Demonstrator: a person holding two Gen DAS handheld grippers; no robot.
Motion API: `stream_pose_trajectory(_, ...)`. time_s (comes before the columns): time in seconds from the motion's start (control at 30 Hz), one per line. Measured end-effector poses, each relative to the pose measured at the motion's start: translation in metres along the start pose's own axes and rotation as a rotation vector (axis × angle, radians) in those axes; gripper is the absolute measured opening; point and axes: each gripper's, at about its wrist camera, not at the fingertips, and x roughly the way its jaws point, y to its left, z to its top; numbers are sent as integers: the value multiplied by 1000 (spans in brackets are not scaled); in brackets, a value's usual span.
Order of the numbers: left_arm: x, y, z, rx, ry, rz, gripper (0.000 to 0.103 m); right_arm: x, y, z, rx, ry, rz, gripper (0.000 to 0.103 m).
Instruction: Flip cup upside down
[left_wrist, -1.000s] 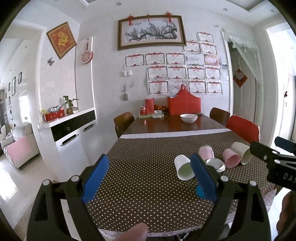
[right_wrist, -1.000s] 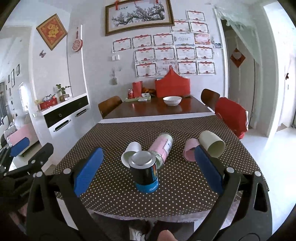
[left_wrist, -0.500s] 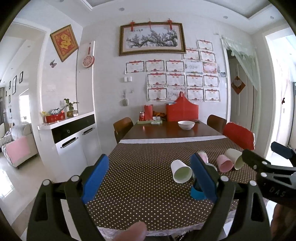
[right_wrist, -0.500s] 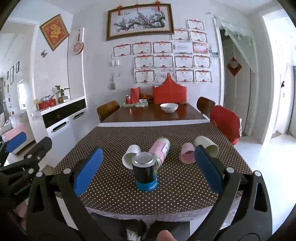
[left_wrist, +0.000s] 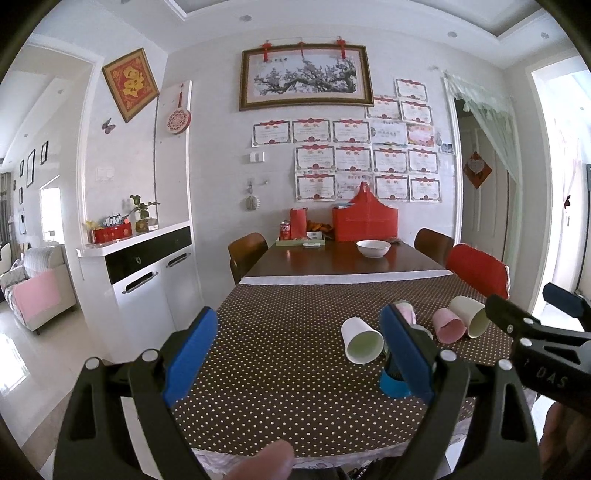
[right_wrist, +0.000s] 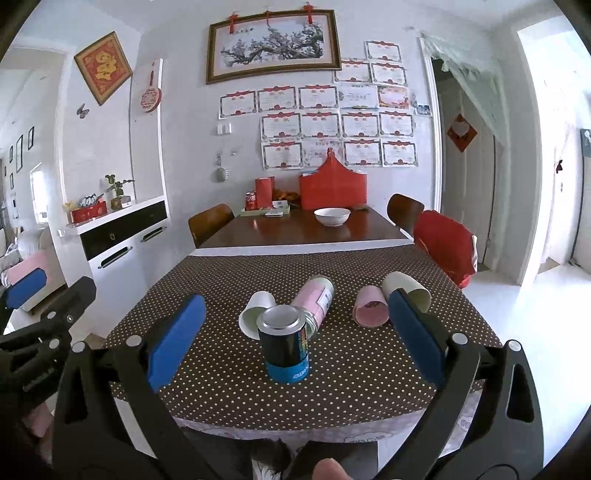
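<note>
A dark cup with a blue band (right_wrist: 286, 345) stands upside down, silver base up, near the front edge of the dotted tablecloth (right_wrist: 221, 373). Behind it lie a white paper cup (right_wrist: 255, 314), a pink tumbler (right_wrist: 317, 301), a pink paper cup (right_wrist: 369, 312) and a cream paper cup (right_wrist: 406, 291), all on their sides. My right gripper (right_wrist: 293, 339) is open and empty, held back from the table with the dark cup between its fingers in view. My left gripper (left_wrist: 297, 350) is open and empty, left of the white cup (left_wrist: 362, 341); its right finger hides most of the dark cup (left_wrist: 393, 384).
A white bowl (right_wrist: 331, 216), red gift bags (right_wrist: 332, 188) and a soda can (right_wrist: 251, 201) stand at the table's far end. Chairs flank the table, one with a red cover (right_wrist: 443, 247). A white sideboard (right_wrist: 114, 240) stands to the left.
Both grippers have drawn back and risen slightly from the table, so the cups look smaller and lower. The cups have not moved. Both grippers stay open.
</note>
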Motion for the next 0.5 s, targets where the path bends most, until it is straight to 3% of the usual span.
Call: stream_pose_trajectory(0.5,-1,4,2,0,9,-11,89,5,-3,-4,6,11,-3,97)
